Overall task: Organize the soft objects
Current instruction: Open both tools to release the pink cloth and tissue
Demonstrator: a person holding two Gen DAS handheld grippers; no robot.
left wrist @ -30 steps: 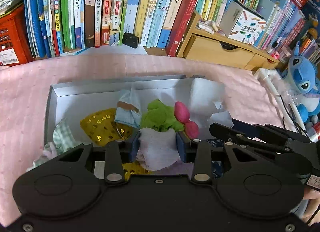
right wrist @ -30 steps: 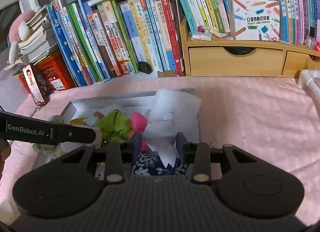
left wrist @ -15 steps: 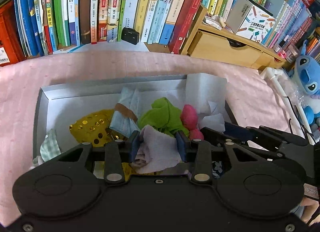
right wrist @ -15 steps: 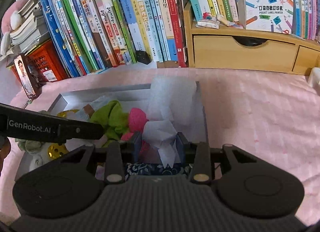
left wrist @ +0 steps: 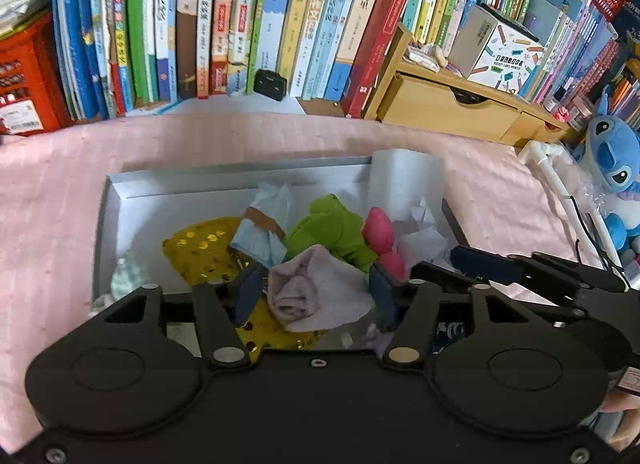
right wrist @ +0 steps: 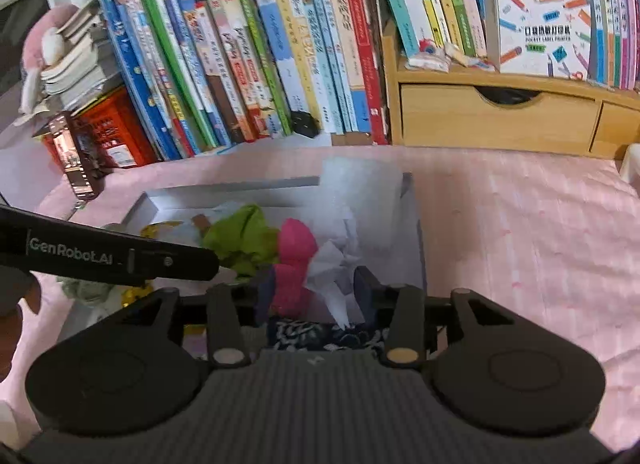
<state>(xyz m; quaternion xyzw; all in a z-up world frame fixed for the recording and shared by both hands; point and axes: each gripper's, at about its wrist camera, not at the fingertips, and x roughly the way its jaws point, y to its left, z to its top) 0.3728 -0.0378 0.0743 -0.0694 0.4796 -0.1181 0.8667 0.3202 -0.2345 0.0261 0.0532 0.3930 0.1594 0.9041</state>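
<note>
Lying in a shallow grey box (left wrist: 105, 223) on a pink-covered surface (left wrist: 48, 199), the soft items were only partly legible.

Hidden or unclear: the near edge of the box was cut off by both gripper bodies. A dark patterned cloth (right wrist: 320, 336) showed only as a strip under the right tool. A pale checked cloth (left wrist: 126, 274) at 9 o'clock in the box was blurred. Whether the surface was a bed or a tabletop could not be told.

Contents, left wrist view: gold spotted fabric (left wrist: 200, 248) at 9 o'clock; light blue bundle (left wrist: 264, 223) at 12 o'clock; green cloth (left wrist: 332, 227) beside it; pink item (left wrist: 380, 227) at 2 o'clock; white tissue paper (left wrist: 420, 236) at 3 o'clock.

Left hand-held gripper (left wrist: 316, 290): jaws just widened, standing about half apart. A mauve rolled cloth (left wrist: 316, 288) lay between them; the left pad stood clear of it, and the right pad's contact could not be told.

Right hand-held gripper (right wrist: 316, 296): jaws likewise just widened, about half apart, with the pink item and the tissue paper between them, neither visibly pinched.
</note>
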